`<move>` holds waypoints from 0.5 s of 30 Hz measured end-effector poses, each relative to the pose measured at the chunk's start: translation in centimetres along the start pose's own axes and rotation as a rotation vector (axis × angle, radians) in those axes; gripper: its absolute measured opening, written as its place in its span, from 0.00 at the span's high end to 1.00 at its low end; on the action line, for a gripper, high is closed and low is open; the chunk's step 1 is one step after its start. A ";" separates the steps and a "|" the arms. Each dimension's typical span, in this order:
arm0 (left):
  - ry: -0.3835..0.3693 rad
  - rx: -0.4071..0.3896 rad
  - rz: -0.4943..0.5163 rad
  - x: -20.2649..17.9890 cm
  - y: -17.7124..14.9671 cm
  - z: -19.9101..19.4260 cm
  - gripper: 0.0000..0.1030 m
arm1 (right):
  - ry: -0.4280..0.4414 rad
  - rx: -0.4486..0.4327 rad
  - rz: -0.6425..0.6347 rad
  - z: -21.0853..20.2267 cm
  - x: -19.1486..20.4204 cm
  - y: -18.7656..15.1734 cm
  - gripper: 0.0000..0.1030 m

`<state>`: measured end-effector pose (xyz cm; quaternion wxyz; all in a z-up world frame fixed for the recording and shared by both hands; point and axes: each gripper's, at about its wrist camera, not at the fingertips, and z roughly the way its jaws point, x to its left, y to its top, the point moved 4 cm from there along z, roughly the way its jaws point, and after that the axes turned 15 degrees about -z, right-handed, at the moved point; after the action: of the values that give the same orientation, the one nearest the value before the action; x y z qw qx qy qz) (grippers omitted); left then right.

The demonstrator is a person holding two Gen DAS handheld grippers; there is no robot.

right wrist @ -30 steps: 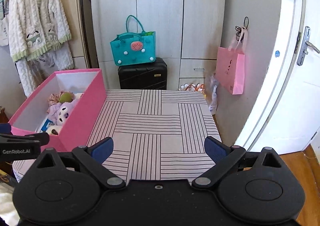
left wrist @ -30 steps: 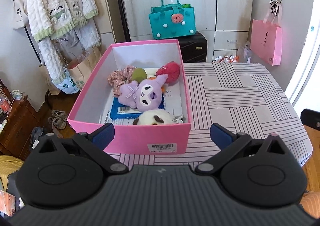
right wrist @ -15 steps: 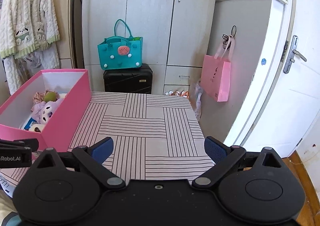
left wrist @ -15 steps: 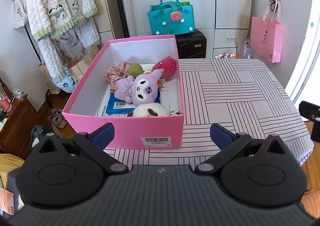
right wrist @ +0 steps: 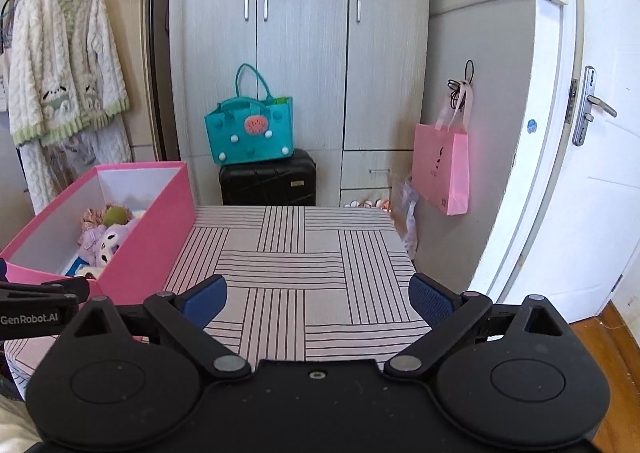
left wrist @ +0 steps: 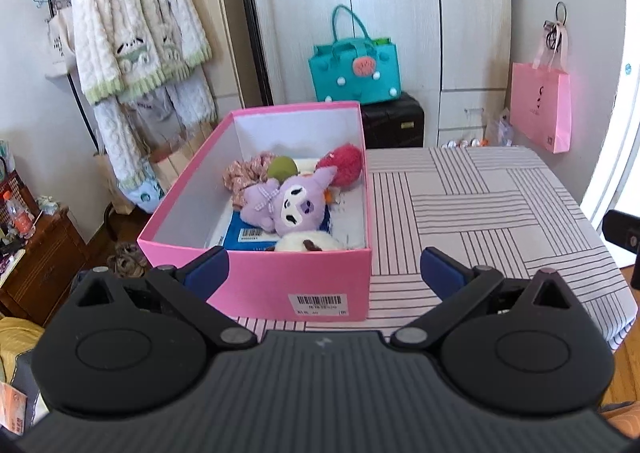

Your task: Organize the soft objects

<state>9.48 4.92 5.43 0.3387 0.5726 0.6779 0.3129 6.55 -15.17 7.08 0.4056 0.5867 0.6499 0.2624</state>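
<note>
Fluffy toys, one purple (left wrist: 292, 205), are heaped in the pink cardboard box (left wrist: 280, 285); both claws (left wrist: 323, 271) (right wrist: 318, 299) are held wide, empty, perhaps just before it

Box (left wrist: 256, 285) on table's (left wrist: 480, 209) left side; plush toys (left wrist: 292, 205) inside; suitcase (left wrist: 394, 125) behind

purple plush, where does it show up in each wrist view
Left wrist: purple plush lies mid-frame inside the pink box, above the gripper.
Right wrist: purple plush sits at the left edge, inside the pink box.
Shared landmark: the teal bag on the black suitcase.
</note>
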 end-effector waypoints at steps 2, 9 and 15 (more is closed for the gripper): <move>-0.014 -0.021 -0.008 0.0 -0.3 -0.3 0.00 | -0.007 -0.023 0.008 -0.2 -0.1 -0.4 0.04; -0.107 -0.056 -0.012 -0.4 -1.5 -0.8 0.00 | -0.071 -0.086 -0.014 -0.6 -0.2 -1.7 0.04; -0.151 -0.079 0.000 -1.3 -2.1 -1.6 0.00 | -0.056 -0.134 0.001 -1.1 -0.4 -2.6 0.04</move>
<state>7.10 3.28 4.79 0.4111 0.5809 0.6374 0.2953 4.23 -15.91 5.66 0.4618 0.5659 0.6189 0.2889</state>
